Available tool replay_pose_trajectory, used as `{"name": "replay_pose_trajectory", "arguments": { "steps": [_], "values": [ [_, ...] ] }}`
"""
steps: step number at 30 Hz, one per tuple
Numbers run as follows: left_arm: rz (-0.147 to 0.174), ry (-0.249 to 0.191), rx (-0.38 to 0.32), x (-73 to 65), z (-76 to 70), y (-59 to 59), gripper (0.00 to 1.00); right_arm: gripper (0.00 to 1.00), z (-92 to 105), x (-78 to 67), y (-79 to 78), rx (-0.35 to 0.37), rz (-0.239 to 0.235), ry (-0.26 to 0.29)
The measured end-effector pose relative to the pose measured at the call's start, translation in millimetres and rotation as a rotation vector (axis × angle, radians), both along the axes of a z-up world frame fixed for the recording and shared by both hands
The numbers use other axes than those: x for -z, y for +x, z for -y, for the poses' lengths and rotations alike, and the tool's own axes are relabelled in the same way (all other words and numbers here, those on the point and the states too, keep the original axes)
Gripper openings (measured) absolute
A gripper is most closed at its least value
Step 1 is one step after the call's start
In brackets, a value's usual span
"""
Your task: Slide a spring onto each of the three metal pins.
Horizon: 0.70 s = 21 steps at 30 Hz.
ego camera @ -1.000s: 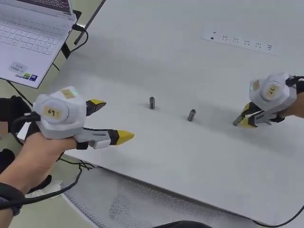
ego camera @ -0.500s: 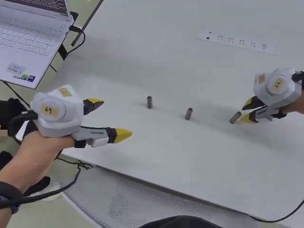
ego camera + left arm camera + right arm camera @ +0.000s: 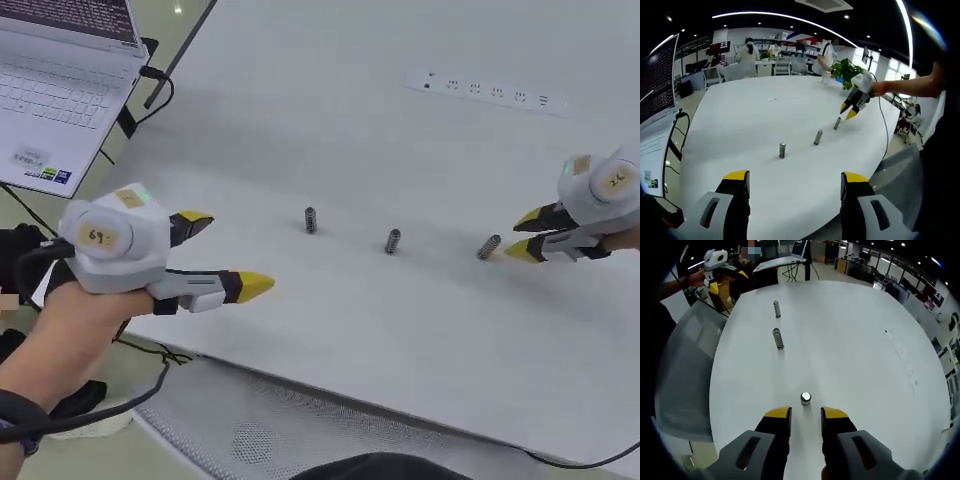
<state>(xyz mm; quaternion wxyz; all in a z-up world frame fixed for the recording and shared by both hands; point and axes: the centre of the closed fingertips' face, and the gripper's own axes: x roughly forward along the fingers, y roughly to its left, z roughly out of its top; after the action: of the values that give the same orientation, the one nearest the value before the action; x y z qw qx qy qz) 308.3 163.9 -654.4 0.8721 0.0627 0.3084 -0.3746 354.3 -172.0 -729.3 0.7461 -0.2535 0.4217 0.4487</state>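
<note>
Three small grey coiled metal springs stood in a row: the left spring (image 3: 310, 220), the middle spring (image 3: 392, 241) and the right spring (image 3: 488, 247). Two hand-held white grippers were counted, the left gripper (image 3: 225, 252) and the right gripper (image 3: 522, 234), each with two yellow-tipped jaws, four tips in all. There was one broad white table (image 3: 350, 120), one open silver laptop (image 3: 60, 90) and one long white power strip (image 3: 487, 92).
</note>
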Motion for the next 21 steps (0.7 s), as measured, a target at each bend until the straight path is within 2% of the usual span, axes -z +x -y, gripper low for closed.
{"name": "replay_pose_trajectory", "arguments": {
  "steps": [3, 7, 12, 21],
  "values": [
    [0.002, -0.001, 0.000, -0.9, -0.2, -0.3, 0.71, 0.22, 2.5, -1.8, -1.6, 0.030, 0.012, 0.015],
    [0.005, -0.002, 0.001, -3.2, -0.1, -0.5, 0.71, 0.23, 3.8, -8.4, -3.9, 0.093, 0.031, 0.062],
    [0.009, -0.005, 0.005, -5.1, 0.5, -0.1, 0.71, 0.24, 10.6, -9.3, -10.4, 0.148, 0.041, 0.077],
    [0.017, -0.008, 0.020, -8.5, 4.0, 0.1, 0.71, 0.27, 14.1, -22.2, -23.1, 0.297, 0.083, 0.179]
  ]
}}
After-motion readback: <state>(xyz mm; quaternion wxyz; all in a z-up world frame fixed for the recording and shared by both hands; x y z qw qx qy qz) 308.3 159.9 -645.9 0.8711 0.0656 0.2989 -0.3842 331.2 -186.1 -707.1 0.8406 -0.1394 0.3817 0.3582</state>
